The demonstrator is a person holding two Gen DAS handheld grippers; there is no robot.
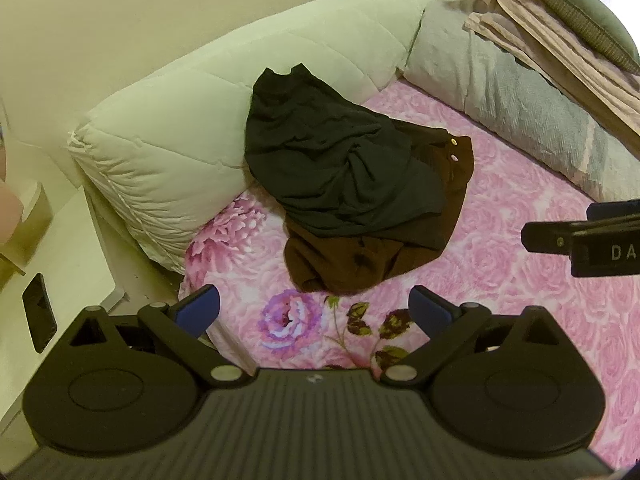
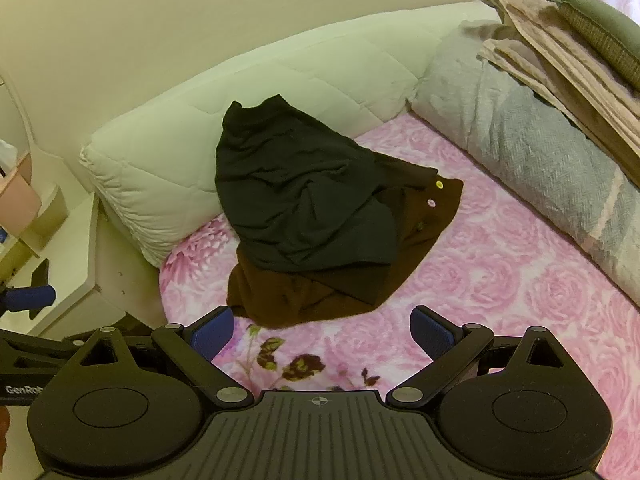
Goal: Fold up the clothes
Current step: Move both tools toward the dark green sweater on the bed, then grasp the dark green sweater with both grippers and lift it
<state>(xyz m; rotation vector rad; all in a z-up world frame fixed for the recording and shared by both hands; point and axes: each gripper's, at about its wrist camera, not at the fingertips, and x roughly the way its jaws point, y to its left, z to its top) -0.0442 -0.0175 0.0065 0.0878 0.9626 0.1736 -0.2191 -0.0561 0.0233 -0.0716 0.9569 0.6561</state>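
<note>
A crumpled black garment (image 1: 328, 152) (image 2: 296, 196) lies heaped on a brown garment (image 1: 360, 264) (image 2: 288, 300) with pale buttons, on the pink rose-print bed sheet (image 1: 500, 240) (image 2: 500, 280). The black one leans partly against a white quilted cushion (image 1: 200, 128) (image 2: 168, 160). My left gripper (image 1: 314, 308) is open above the sheet, just short of the brown garment's near edge, holding nothing. My right gripper (image 2: 322, 334) is open too, also just before the brown edge. Part of the right gripper (image 1: 584, 240) shows at the right edge of the left wrist view.
A grey-blue rolled blanket (image 1: 520, 100) (image 2: 540, 152) lines the bed's right side, with folded beige striped fabric (image 1: 560, 52) and a green cushion (image 1: 588, 12) on it. At left stands a white bedside table (image 1: 60, 264) with a dark phone (image 1: 39, 312).
</note>
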